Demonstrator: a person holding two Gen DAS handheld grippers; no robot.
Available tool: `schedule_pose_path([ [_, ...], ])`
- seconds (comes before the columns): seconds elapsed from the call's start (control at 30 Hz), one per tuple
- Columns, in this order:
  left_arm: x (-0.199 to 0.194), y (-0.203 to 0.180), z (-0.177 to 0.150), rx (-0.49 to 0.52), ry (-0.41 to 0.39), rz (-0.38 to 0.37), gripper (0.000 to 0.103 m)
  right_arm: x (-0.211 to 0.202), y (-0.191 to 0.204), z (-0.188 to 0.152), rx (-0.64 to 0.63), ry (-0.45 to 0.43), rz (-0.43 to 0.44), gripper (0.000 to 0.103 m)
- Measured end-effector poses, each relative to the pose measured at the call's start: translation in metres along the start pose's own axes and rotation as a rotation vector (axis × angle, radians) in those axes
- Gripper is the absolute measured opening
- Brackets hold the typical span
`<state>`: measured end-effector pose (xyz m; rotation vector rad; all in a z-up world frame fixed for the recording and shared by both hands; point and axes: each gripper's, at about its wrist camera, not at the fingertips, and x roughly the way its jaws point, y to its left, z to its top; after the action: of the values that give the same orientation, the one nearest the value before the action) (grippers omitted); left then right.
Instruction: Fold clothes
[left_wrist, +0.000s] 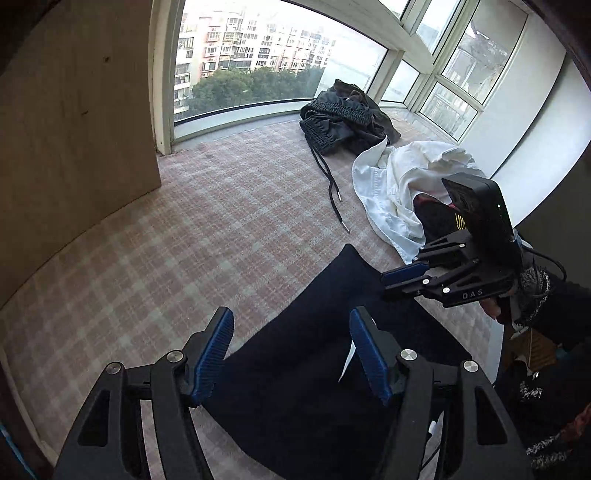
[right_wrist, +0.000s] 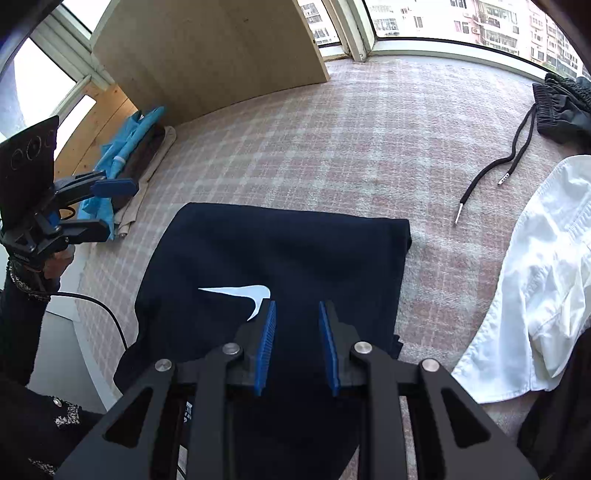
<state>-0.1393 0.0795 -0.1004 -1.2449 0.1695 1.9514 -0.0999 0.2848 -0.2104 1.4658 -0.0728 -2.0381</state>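
Observation:
A folded navy garment (right_wrist: 280, 254) with a white swoosh logo lies flat on the checked carpet; in the left wrist view the navy garment (left_wrist: 314, 354) fills the bottom centre. My right gripper (right_wrist: 295, 310) hovers over its near half, blue pads a narrow gap apart and nothing pinched between them. It shows from the side as the right gripper (left_wrist: 384, 283) at the garment's right edge. My left gripper (left_wrist: 291, 332) stands wide open and empty above the cloth. The right wrist view has the left gripper (right_wrist: 122, 208) out to the garment's left.
A crumpled white shirt (left_wrist: 399, 184) lies right of the navy garment, black drawstring trousers (left_wrist: 343, 118) behind it by the window. Blue and beige clothes (right_wrist: 125, 151) are stacked at the left beside a leaning wooden board (right_wrist: 210, 55). A person's dark sleeve (right_wrist: 22, 325) holds the left gripper.

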Motion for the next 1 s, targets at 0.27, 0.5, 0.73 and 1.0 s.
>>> schedule_pose_path([
  [0.27, 0.016, -0.040, -0.138, -0.159, 0.111, -0.105, 0.059, 0.006, 0.006, -0.035, 0.024, 0.095, -0.020, 0.028],
  [0.5, -0.036, -0.047, -0.168, -0.210, 0.067, 0.127, 0.050, -0.018, 0.046, -0.048, 0.006, 0.044, 0.097, 0.028],
  [0.73, -0.032, -0.051, -0.156, -0.213, -0.019, -0.052, 0.051, 0.024, 0.155, -0.071, -0.230, 0.158, 0.260, 0.028],
  [1.0, 0.006, 0.005, -0.112, -0.180, 0.062, 0.085, 0.039, 0.068, 0.200, -0.101, -0.428, 0.221, 0.180, 0.028],
])
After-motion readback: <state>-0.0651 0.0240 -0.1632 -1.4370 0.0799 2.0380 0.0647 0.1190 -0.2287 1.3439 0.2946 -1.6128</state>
